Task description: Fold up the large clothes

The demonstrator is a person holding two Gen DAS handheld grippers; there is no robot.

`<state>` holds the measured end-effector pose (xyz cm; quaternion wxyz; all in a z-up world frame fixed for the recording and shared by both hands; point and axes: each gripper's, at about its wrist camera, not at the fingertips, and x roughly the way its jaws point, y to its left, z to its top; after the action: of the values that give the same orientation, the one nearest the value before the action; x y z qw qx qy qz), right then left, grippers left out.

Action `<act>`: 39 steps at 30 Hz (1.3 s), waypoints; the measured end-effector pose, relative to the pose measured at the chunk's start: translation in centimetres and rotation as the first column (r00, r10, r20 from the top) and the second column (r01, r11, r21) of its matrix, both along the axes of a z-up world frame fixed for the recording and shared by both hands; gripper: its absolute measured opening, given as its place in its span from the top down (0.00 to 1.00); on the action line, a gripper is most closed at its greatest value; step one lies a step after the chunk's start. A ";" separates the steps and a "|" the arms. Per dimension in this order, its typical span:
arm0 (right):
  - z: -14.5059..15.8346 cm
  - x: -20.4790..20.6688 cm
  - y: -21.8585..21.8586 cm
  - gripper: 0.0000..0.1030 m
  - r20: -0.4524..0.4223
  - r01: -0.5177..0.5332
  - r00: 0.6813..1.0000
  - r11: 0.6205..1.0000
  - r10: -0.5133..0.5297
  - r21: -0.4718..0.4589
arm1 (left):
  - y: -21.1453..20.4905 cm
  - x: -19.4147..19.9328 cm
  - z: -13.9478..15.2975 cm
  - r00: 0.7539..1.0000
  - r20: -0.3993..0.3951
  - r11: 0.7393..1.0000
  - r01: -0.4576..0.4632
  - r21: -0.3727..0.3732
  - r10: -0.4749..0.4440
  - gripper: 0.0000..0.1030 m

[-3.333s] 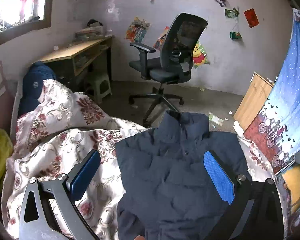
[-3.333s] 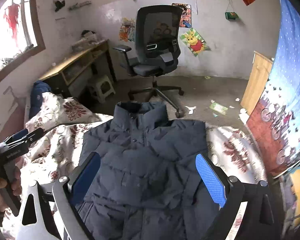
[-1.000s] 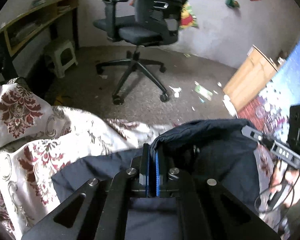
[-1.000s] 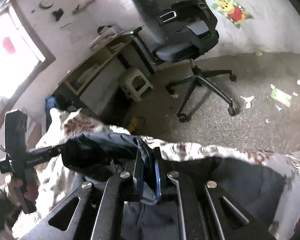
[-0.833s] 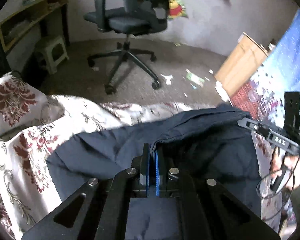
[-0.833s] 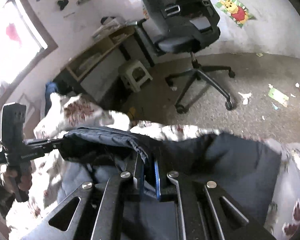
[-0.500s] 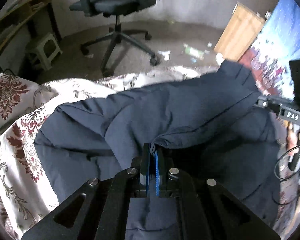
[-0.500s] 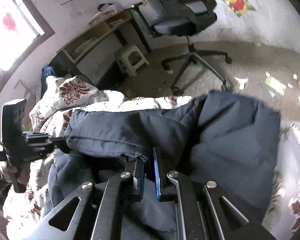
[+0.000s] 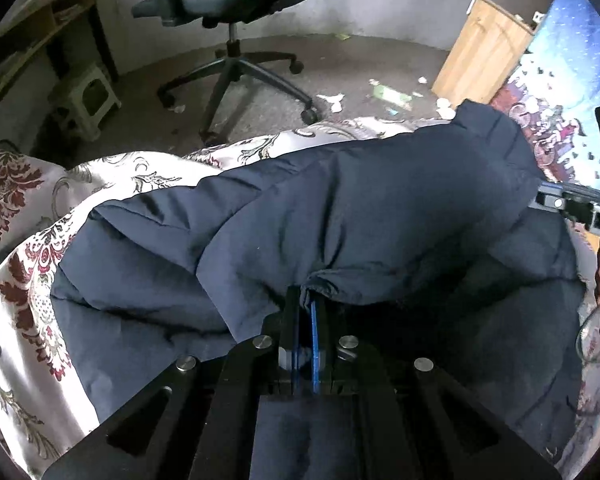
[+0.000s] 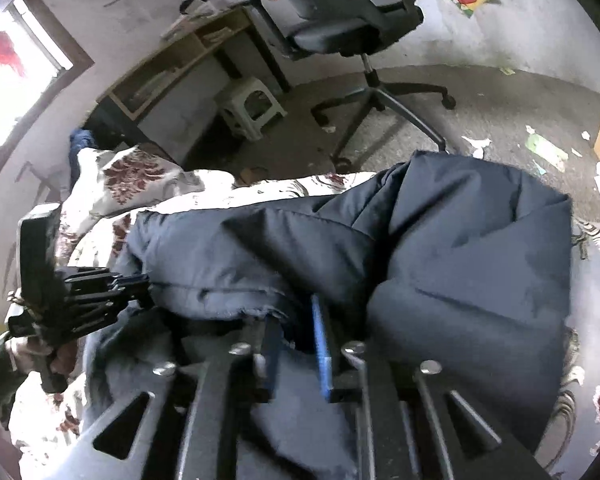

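Jacket [image 9: 340,208] now folded over, long axis sideways.

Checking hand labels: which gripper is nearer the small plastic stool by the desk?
Left. The left gripper works the jacket edge on the stool side; the right gripper is farther across.

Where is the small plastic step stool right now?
The step stool stands on the floor beside the desk, left of the office chair in the right wrist view; the left wrist view shows it far left, beyond the floral bedspread.
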<state>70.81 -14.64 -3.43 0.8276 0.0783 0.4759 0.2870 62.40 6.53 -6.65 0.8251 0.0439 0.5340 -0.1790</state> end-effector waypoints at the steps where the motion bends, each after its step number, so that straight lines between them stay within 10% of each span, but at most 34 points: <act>1: 0.7 -0.3 -0.4 0.73 0.012 -0.003 1.000 1.000 0.003 0.010 | 0.1 0.0 0.1 1.000 -0.001 1.000 0.002 -0.003 -0.002 0.97; 10: 5.5 0.7 -0.7 0.73 0.096 0.024 0.995 0.987 -0.039 0.159 | -0.4 0.3 0.8 1.000 -0.006 1.000 -0.003 0.011 0.003 0.97; 15: 1.5 2.5 2.9 0.73 -0.031 0.000 1.000 1.000 0.001 0.027 | 0.9 -0.2 2.5 1.000 -0.018 0.997 -0.018 -0.075 0.017 0.91; 19: -1.0 2.1 2.9 0.72 -0.081 0.013 0.997 1.000 -0.013 0.009 | 2.2 -1.1 5.3 0.998 0.057 0.988 -0.032 -0.150 0.041 0.60; 26: -1.0 1.7 2.9 0.73 -0.080 -0.043 0.996 0.998 0.040 -0.039 | 1.4 1.9 6.4 0.996 0.063 0.958 -0.047 -0.284 0.067 0.59; 39: -3.3 2.8 2.7 0.90 -0.117 -0.052 0.993 0.976 0.028 -0.211 | -4.7 3.8 0.6 0.988 -0.045 0.988 0.151 0.034 -0.149 0.60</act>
<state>73.62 -11.93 -6.73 0.7971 -0.0045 0.5515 0.2459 66.22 1.79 -6.08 0.7969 0.0954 0.5498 -0.2314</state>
